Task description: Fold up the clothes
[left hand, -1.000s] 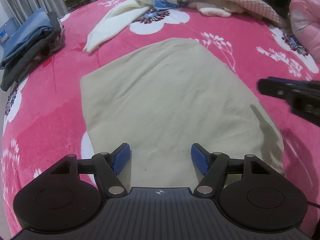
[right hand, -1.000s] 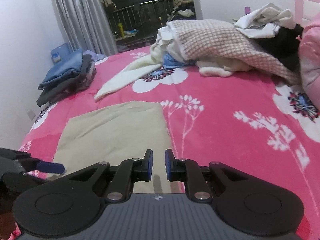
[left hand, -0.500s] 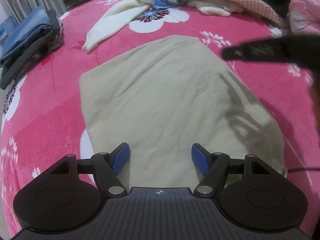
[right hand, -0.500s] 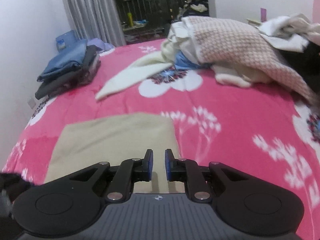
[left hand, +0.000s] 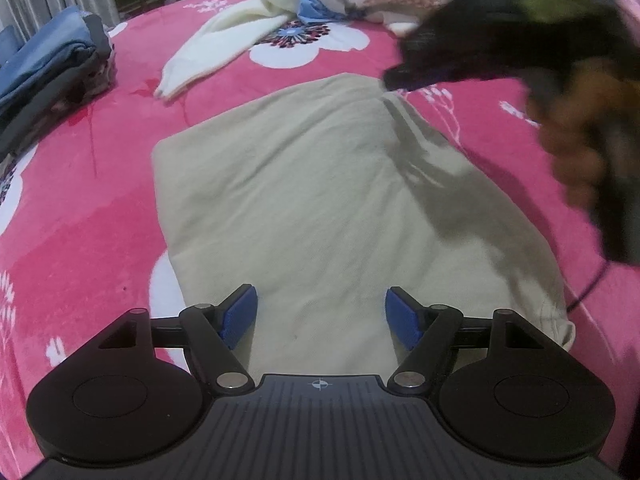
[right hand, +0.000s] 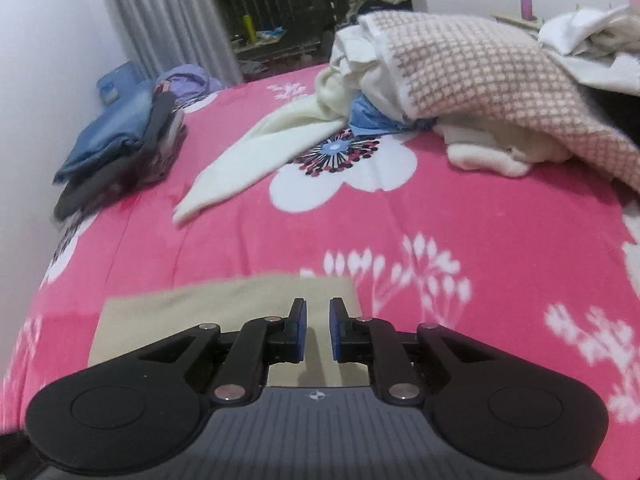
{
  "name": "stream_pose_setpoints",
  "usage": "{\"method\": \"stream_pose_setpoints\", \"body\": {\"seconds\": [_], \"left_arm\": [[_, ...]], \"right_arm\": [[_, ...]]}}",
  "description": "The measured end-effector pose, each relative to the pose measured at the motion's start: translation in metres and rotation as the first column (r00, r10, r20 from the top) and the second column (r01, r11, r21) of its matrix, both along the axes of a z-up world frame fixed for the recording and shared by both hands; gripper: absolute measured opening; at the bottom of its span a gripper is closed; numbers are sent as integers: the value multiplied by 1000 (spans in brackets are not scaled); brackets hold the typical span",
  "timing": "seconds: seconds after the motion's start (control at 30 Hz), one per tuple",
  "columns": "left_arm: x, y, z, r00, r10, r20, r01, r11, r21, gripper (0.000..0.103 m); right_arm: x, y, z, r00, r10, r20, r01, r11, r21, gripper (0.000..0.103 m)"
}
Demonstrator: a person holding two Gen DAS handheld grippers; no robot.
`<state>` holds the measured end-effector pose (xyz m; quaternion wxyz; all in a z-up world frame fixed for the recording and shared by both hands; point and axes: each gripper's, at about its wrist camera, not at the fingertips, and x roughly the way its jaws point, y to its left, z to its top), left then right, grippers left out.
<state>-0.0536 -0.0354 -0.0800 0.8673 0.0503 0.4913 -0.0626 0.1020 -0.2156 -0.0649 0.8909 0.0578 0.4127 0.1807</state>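
Beige cloth lies flat on the bed, long axis running away from the near edge. Left tongs wide, empty, over its near hem (nearer hand). Right tongs narrow, holding nothing, over the far right corner. Unfolded pile well beyond, at the far edge.

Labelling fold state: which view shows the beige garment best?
Left wrist view: the folded beige garment fills the centre, all edges visible on the pink blanket. Right wrist view shows only its far edge, the rest hidden behind the right hand-held gripper.
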Motion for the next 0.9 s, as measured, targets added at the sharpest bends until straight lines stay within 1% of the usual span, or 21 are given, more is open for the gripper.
{"method": "stream_pose_setpoints", "body": {"seconds": [0.1, 0.2, 0.27, 0.3, 0.33, 0.37, 0.4, 0.47, 0.53, 0.57, 0.6, 0.63, 0.67, 0.73, 0.8, 0.83, 0.9], "left_arm": [[-1, 1, 0, 1000, -8, 12, 8, 1000, -5, 73], [1, 4, -1, 1000, -2, 2, 2, 1000, -26, 74], [1, 6, -2, 1000, -6, 4, 6, 999, -36, 74], [0, 7, -2, 1000, -9, 7, 10, 999, -38, 75], [0, 8, -2, 1000, -13, 9, 13, 999, -41, 74], [-1, 8, -1, 1000, -16, 12, 17, 999, -43, 74], [-1, 9, -1, 1000, -19, 14, 20, 999, -46, 75], [-1, 10, -1, 1000, -20, 15, 21, 998, -51, 75], [-1, 9, -1, 1000, -20, 14, 21, 998, -51, 75], [0, 9, -1, 1000, -21, 15, 21, 998, -51, 75], [0, 9, -1, 1000, -20, 15, 21, 999, -50, 75], [-1, 9, -1, 1000, -22, 16, 23, 999, -48, 75], [-1, 8, 0, 1000, -24, 18, 25, 999, -46, 75], [-2, 7, 1, 999, -28, 20, 29, 999, -37, 74], [-3, 8, 7, 999, -38, 30, 38, 999, -32, 74], [-6, 12, 10, 998, -45, 42, 47, 998, -43, 74], [-11, 19, 16, 996, -59, 64, 64, 996, -66, 74]], "right_arm": [[23, 12, -39, 998, 6, -68, -7, 1000, -9, 7], [22, 18, -38, 999, -2, -40, 1, 1000, -27, 7], [20, 9, -24, 999, -16, -43, 15, 1000, -8, 8], [18, 2, -15, 999, -25, -41, 25, 1000, 10, 10], [9, -12, -4, 999, -37, -28, 39, 998, 50, 13], [1, -24, 5, 999, -38, -20, 39, 997, 71, 13], [-9, -35, 13, 999, -33, -17, 35, 996, 87, 13], [-31, -52, 22, 999, 9, -42, -6, 996, 87, 15], [-51, -59, 16, 993, 62, -103, -55, 996, 67, 15], [-60, -58, 6, 988, 74, -133, -70, 997, 32, 15], [-67, -54, -11, 983, 72, -170, -77, 997, -20, 15], [-75, -50, -26, 980, 72, -188, -86, 994, -66, 16], [-81, -48, -33, 985, 77, -154, -91, 992, -89, 16], [-86, -50, -26, 990, 59, -131, -70, 994, -80, 16], [-90, -56, -6, 992, 31, -122, -39, 998, -57, 17], [-99, -57, 5, 994, 50, -95, -55, 997, -51, 18], [-117, -58, 21, 990, 112, -80, -114, 993, -16, 19]]}}
